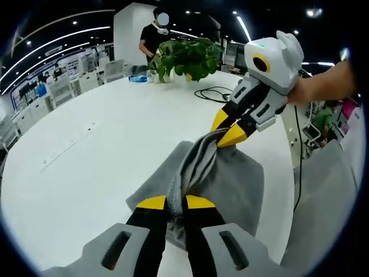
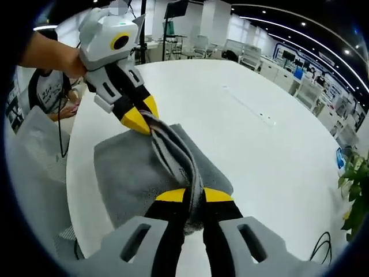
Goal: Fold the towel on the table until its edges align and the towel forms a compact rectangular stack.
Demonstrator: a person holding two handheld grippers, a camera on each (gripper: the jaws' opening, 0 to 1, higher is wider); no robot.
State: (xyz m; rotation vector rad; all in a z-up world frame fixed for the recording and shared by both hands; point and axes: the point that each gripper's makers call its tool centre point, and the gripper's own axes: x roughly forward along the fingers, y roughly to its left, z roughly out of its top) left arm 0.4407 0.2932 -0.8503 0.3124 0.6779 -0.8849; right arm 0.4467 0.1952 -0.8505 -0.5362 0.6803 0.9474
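Grey towel point(image 1: 230, 184) lies out on the big white table point(image 1: 98, 150), and both grippers have hold of it at once. From the left gripper view, the left gripper point(image 1: 175, 203) has its yellow-tipped jaws pinched together on a bunched fold of the cloth, low in front of the camera. The right gripper point(image 1: 226, 131) comes in from the far side, a hand point(image 1: 300, 92) behind it, and its yellow tips are likewise clamped on the same ridge of fabric. Between the two grips the towel is drawn up into a rumpled, striped-looking ridge lifted off the rest, which lies flat on the tabletop beneath.

The right gripper view gives the same thing from the opposite end: right gripper point(image 2: 194, 196) closed on the near end of the ridge, left gripper point(image 2: 143, 118) closed on the far end, towel point(image 2: 132, 173) spread flat below and close to the table point(image 2: 242, 115) edge.

Further off on the table stand a leafy potted plant point(image 1: 187, 57) and a coil of black cable point(image 1: 213, 92). A person point(image 1: 151, 37) in a dark top stands just behind the plant. Another person point(image 2: 49, 92) in a pale printed top sits beside the table in the right gripper view.
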